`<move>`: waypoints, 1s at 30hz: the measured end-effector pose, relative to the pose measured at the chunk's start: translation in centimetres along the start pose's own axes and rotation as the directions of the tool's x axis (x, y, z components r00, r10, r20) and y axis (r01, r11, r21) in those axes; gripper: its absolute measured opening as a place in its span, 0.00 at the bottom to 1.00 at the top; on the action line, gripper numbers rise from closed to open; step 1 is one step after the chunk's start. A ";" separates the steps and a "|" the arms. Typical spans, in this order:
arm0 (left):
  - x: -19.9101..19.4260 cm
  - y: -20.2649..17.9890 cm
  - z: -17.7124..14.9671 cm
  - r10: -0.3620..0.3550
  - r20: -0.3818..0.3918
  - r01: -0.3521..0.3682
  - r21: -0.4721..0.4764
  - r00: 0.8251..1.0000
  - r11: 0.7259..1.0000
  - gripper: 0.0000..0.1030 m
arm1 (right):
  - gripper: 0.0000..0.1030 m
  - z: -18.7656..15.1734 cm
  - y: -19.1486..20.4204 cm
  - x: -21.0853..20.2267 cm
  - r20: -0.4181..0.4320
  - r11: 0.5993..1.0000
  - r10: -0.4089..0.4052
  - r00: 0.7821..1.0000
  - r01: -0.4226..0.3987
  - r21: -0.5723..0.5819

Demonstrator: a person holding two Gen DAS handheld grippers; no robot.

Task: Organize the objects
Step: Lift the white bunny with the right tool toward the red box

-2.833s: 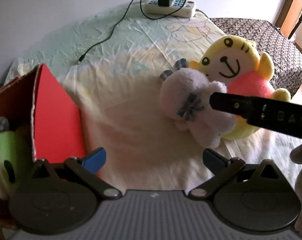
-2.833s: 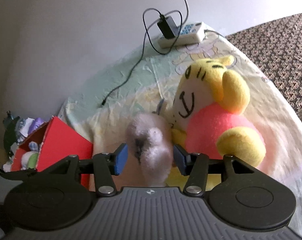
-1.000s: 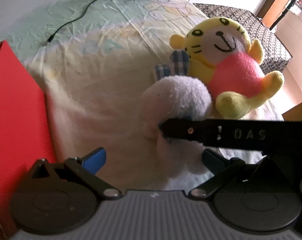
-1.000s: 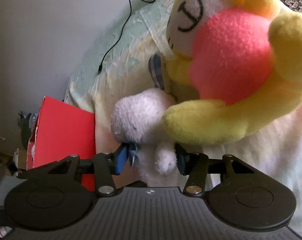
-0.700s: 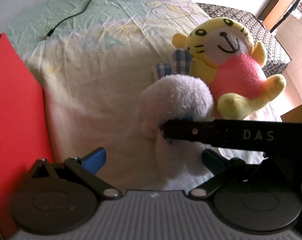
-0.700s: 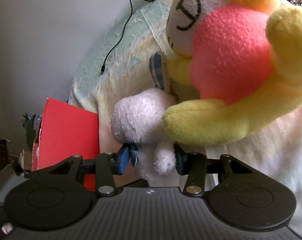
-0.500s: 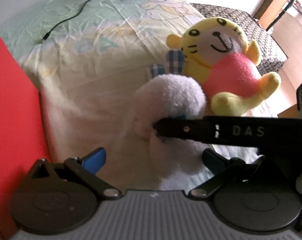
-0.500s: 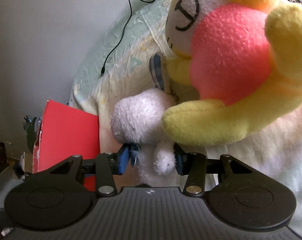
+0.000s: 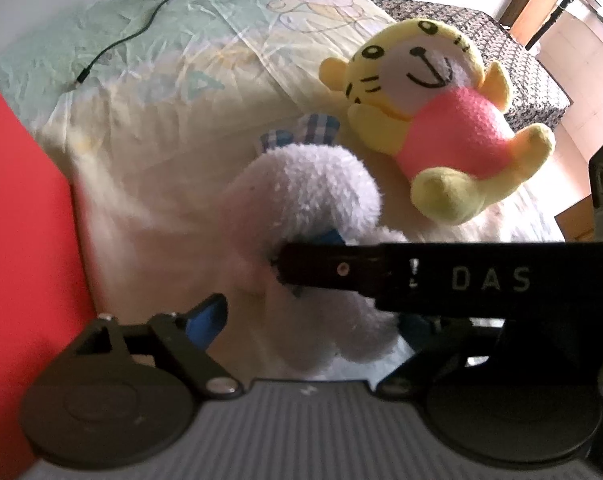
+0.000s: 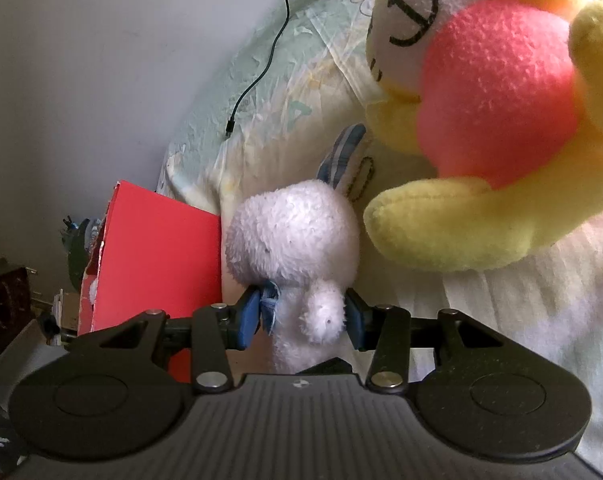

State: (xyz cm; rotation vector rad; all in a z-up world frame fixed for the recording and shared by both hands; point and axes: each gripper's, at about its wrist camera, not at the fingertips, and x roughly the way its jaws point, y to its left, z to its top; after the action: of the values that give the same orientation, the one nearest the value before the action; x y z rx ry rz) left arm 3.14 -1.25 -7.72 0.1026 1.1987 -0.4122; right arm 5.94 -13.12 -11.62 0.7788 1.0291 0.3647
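- Looking along the left gripper [image 9: 313,322] in the left wrist view: jaws spread wide and holding nothing, with the white plush rabbit [image 9: 309,216] bulging into the gap between them.
- Crossing from the right, a black finger of the right gripper [image 9: 401,276] pressed into the rabbit's neck.
- Hard against the left edge, the red box [image 9: 25,216]; a strip of bare sheet [image 9: 149,152] open between its wall and the rabbit.
- Behind and to the right, the yellow tiger plush [image 9: 441,120], lying near the rabbit; charger cable [image 9: 141,28] well apart, on the far sheet.
- Looking along the right gripper [image 10: 301,320] in the right wrist view: blue pads clamped narrow on the white plush rabbit [image 10: 297,240] at the neck, by its blue bow.
- Just left of the rabbit, the red box [image 10: 157,264] and its torn edge.
- Up right, the yellow tiger plush [image 10: 493,120] with one leg close beside the rabbit's head; pale sheet [image 10: 521,320] open below it.
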 end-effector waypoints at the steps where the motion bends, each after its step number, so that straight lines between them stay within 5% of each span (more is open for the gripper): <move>1: -0.2 -0.1 0.0 0.004 0.006 -0.004 0.006 1.000 1.000 0.85 | 0.46 0.0 0.0 -0.1 0.001 1.000 0.000 1.000 0.000 -0.001; 30: -5.6 -3.8 -2.9 0.015 0.174 -0.043 0.158 0.985 0.986 0.68 | 0.46 -2.5 2.4 -3.7 0.080 0.997 0.038 0.996 -0.033 -0.066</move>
State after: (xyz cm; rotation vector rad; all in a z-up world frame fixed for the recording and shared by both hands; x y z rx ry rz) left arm -2.47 -2.44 -3.13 0.2200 0.9907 -0.4828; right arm 2.17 -12.75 -8.26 0.7484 0.9238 0.3921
